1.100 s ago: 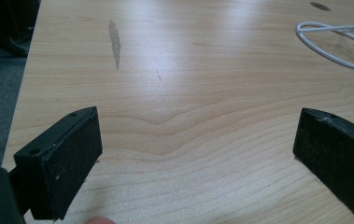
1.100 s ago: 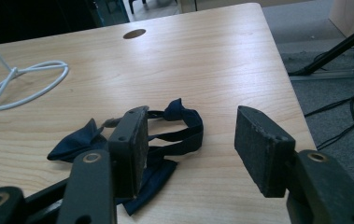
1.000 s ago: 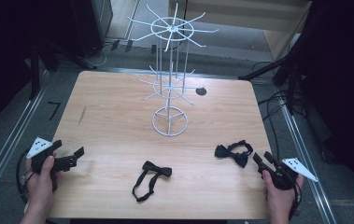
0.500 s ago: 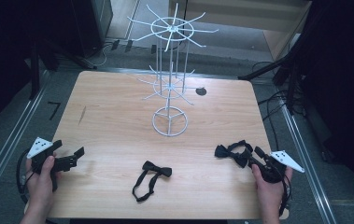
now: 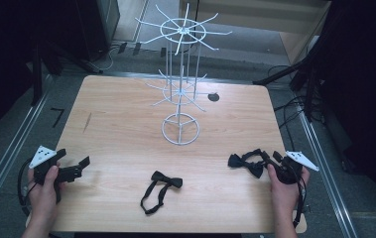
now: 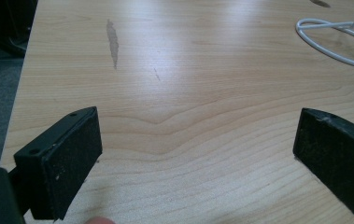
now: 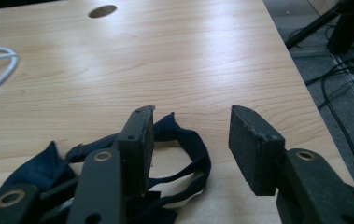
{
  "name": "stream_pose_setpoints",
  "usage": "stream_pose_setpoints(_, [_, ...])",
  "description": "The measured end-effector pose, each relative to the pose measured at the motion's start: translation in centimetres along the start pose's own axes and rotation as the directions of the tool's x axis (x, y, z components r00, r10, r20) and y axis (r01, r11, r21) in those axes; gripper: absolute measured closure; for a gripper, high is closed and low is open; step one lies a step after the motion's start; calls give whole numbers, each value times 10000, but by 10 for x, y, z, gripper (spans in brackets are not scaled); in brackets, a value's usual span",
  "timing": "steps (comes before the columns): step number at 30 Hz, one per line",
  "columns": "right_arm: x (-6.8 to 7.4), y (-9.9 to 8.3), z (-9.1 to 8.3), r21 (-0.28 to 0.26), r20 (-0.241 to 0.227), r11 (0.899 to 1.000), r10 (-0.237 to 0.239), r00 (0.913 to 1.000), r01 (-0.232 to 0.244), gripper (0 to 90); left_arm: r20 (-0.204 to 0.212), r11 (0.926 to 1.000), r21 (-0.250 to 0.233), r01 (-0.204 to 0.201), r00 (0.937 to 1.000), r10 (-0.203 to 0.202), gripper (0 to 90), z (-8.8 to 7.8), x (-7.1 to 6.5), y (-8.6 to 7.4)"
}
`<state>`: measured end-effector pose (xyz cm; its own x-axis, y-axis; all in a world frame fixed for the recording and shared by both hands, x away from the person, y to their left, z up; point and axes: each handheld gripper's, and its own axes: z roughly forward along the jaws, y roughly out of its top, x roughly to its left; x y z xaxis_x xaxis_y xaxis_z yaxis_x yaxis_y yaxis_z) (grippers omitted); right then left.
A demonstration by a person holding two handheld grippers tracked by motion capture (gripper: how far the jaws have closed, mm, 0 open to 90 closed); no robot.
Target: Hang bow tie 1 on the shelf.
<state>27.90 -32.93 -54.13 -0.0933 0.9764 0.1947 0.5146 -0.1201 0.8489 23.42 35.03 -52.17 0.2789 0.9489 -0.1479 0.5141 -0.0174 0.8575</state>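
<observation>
The bench (image 5: 126, 124) was a pale wood top with rounded corners, standing on a grey floor among dark equipment and cables. A round hole (image 5: 213, 97) lay in its far right part, and a dark streak (image 5: 87, 122) marked its left part.

A white wire rack (image 5: 180, 84) stood upright at the bench's centre. Its ring base (image 5: 181, 130) rested on the wood, and two tiers of spokes fanned out above it.

Two black bow ties lay on the near half of the bench, well apart. The right bow tie (image 5: 245, 163) lay near the right edge, its strap looped loosely on the wood. The middle bow tie (image 5: 161, 188) lay in front of the rack, its strap trailing toward the near edge.

The right gripper (image 5: 267, 159) was at the right bow tie, held in the person's right hand (image 5: 283, 184). Its jaws stood partly open and had just been closing. In the right gripper view, the strap loop (image 7: 191, 156) lay between the jaws, and the bow lay under and beside the left-hand jaw. No pad visibly pressed on the fabric, so nothing was gripped.

The left gripper (image 5: 82, 166) rested at the near left corner in the left hand (image 5: 44, 191). Its jaws stood wide open over bare wood, holding nothing.
</observation>
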Motion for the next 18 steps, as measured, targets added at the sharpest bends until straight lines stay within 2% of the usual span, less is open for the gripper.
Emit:
stream_pose_setpoints(2, [-1,0,7,202,7,9998,39,10000,-39,538,6,10000,-2,12,10000,-12,16,0,0,0])
stream_pose_setpoints(7, [-2,-2,13,624,193,9980,-86,9998,74,575,22,10000,1,20,10000,-20,16,0,0,0])
stream_pose_setpoints(12, [-4,-3,14,925,273,9952,295,9992,-319,646,34,10000,14,-10,10000,10,17,0,0,0])
stream_pose_setpoints(18, [-3,-3,17,1430,486,9887,372,9981,-439,720,23,10000,14,6,10000,-6,17,0,0,0])
